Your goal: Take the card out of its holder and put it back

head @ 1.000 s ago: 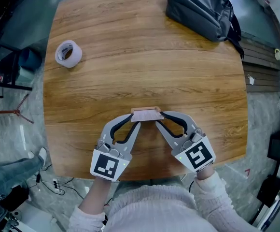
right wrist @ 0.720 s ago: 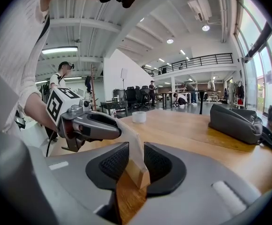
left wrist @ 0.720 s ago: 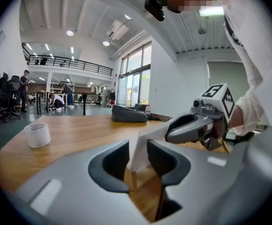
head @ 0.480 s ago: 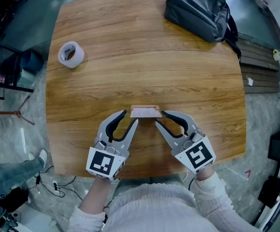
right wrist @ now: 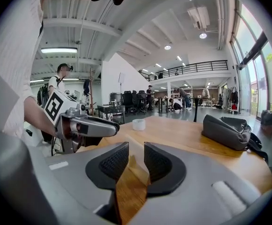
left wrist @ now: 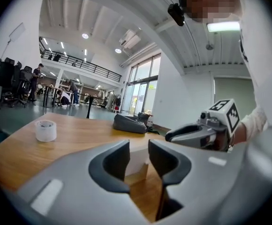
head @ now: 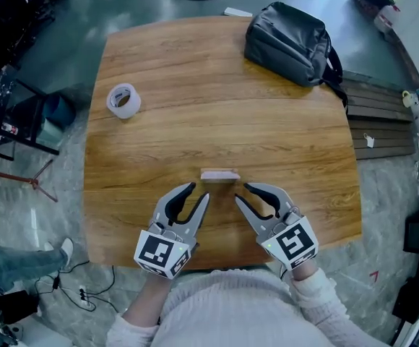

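A small wooden card holder [head: 220, 175] rests on the table with a white card [left wrist: 136, 162] standing in it. My left gripper [head: 199, 191] is just short of it on the near left; its jaws are closing with nothing between them, and the holder shows beyond the gap. On the near right, my right gripper [head: 242, 192] is open and empty, apart from the holder. In the left gripper view the left gripper [left wrist: 138, 147] points at the card. In the right gripper view the right gripper [right wrist: 136, 149] points across the table, with the left gripper [right wrist: 86, 125] beside it.
A roll of clear tape [head: 123, 100] lies at the table's far left. A dark grey bag [head: 289, 42] sits at the far right corner. The wooden table [head: 195, 121] ends close behind my grippers. People and office furniture stand far off in the hall.
Both grippers have pulled back toward me from the holder. The left jaws have widened. The holder now stands alone on the table.
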### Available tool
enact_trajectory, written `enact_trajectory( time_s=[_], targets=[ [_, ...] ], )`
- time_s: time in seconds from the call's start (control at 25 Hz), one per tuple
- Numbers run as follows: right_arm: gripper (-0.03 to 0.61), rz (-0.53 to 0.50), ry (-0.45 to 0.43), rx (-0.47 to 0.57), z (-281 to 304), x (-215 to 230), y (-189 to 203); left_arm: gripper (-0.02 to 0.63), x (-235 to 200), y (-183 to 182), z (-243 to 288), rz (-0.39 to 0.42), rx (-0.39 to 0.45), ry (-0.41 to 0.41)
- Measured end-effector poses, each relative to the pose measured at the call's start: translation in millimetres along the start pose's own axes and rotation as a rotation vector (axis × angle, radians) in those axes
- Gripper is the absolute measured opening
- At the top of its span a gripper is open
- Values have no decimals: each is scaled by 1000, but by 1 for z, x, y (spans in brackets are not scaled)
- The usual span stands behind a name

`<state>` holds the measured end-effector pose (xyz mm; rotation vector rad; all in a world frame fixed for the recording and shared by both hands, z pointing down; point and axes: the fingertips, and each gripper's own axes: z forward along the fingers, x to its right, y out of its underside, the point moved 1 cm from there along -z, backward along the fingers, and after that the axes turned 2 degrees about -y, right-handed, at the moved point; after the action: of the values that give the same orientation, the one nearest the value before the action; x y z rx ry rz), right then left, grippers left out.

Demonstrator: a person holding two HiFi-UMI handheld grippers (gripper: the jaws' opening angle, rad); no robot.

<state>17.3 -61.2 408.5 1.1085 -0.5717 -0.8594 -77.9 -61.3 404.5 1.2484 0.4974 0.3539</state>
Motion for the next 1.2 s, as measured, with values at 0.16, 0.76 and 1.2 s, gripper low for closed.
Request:
enact_trajectory(
  time_s=[0.16,0.76,1.2],
  targets=[
    [61,82,2,25,-7,-14,-8,64,16,-1,-8,-35,2,13],
    [0,103,-40,23,-9,-40,-8,9,47,8,-10,-78,-23,104],
    [0,155,-30,22,-11,-41,-2,8,53,12,-11,-90,-40,108]
  ],
)
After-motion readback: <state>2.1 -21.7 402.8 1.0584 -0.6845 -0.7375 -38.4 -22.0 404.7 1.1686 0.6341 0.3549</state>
